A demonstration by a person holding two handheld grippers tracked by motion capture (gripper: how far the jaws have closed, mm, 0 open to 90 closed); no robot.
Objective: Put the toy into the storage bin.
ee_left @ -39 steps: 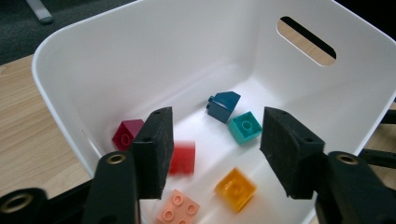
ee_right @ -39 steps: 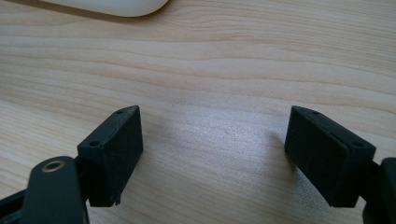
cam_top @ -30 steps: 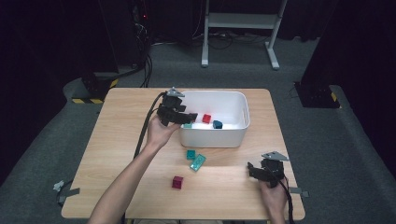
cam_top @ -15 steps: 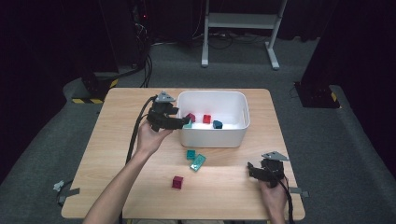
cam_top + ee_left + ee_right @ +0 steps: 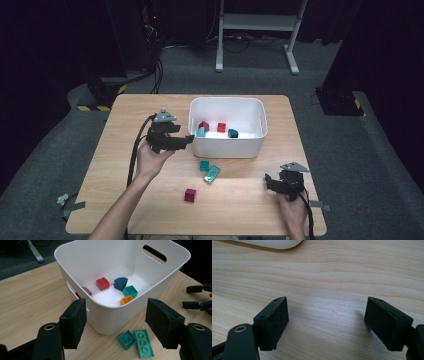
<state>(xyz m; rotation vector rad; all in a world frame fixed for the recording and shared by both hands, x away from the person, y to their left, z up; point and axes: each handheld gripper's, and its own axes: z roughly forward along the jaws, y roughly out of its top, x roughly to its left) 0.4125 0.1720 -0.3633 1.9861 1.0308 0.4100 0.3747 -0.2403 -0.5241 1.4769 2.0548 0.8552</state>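
Observation:
My left gripper point(image 5: 187, 140) hovers just off the left wall of the white bin point(image 5: 227, 148), pointing at it. In the left gripper view its jaws point(image 5: 116, 315) stand open with nothing between them, and they have just been opening. The bin point(image 5: 110, 320) holds a red brick point(image 5: 102, 283), a dark blue one point(image 5: 121, 283), a teal one point(image 5: 130, 291), an orange one point(image 5: 126, 300) and a dark red one point(image 5: 86, 290). My right gripper point(image 5: 270, 181) rests low at the table's front right, open and empty over bare wood point(image 5: 325, 315).
Two teal bricks point(image 5: 204, 165) point(image 5: 211, 173) lie side by side on the table just in front of the bin. A dark red brick point(image 5: 190, 195) sits nearer the front edge. Cables trail from both grippers. Dark floor surrounds the table.
My left gripper has drawn back to the left, from over the bin's left rim to beside its outer wall. The right gripper has stayed put.

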